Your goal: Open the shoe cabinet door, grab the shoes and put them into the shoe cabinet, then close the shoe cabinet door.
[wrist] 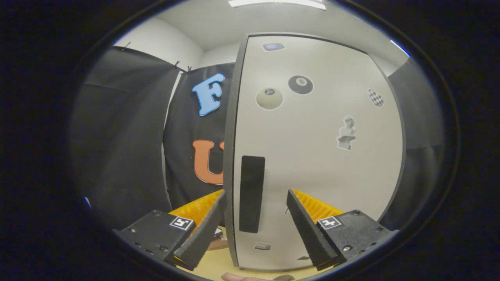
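Note:
The shoe cabinet door [320, 156] is a pale panel with a dark rim and several stickers, and it stands upright close in front of me. A tall black handle [252, 193] is set near its left edge [230, 156]. My gripper [256, 192] is open, and the handle lies between its fingers. The left fingertip [218, 201] reaches just past the door's left edge, while the right fingertip [293, 199] is in front of the panel. Neither finger presses on the handle. A small brownish thing [218, 239], possibly a shoe, peeks out low behind the left finger.
The cabinet stands on a light wooden surface [218, 265]. Black cloth walls [125, 148] hang to the left and right of it. Part of a hand [238, 277] shows just below the door.

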Demonstrator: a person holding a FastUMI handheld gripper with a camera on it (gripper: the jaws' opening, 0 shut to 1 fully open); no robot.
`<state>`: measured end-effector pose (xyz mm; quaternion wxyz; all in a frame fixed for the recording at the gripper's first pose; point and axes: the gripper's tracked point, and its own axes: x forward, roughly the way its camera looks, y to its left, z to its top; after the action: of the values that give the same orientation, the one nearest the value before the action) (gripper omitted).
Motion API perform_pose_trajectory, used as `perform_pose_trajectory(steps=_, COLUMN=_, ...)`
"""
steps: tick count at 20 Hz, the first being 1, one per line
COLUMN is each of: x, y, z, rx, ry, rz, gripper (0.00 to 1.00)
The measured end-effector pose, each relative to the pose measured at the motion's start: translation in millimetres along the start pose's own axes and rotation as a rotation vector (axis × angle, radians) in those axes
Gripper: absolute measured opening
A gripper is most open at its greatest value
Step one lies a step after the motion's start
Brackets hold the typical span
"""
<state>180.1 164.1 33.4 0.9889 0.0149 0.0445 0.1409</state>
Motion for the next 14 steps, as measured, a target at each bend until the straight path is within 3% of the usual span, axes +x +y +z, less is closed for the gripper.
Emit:
perform_pose_trajectory(steps=3, x=18, y=-10, z=-2, rx=0.040, ry=0.042, rz=-0.048, gripper=0.92)
perform_pose_trajectory(steps=7, x=20, y=2, z=-1, rx=0.012, ry=0.074, rz=-0.011, gripper=0.71)
perform_pose_trajectory(steps=11, x=24, y=3, z=-5, rx=0.033, ry=0.098, rz=-0.054, gripper=0.38)
perform_pose_trajectory(steps=14, x=20, y=2, z=-6, rx=0.033, ry=0.115, rz=-0.038, gripper=0.35)
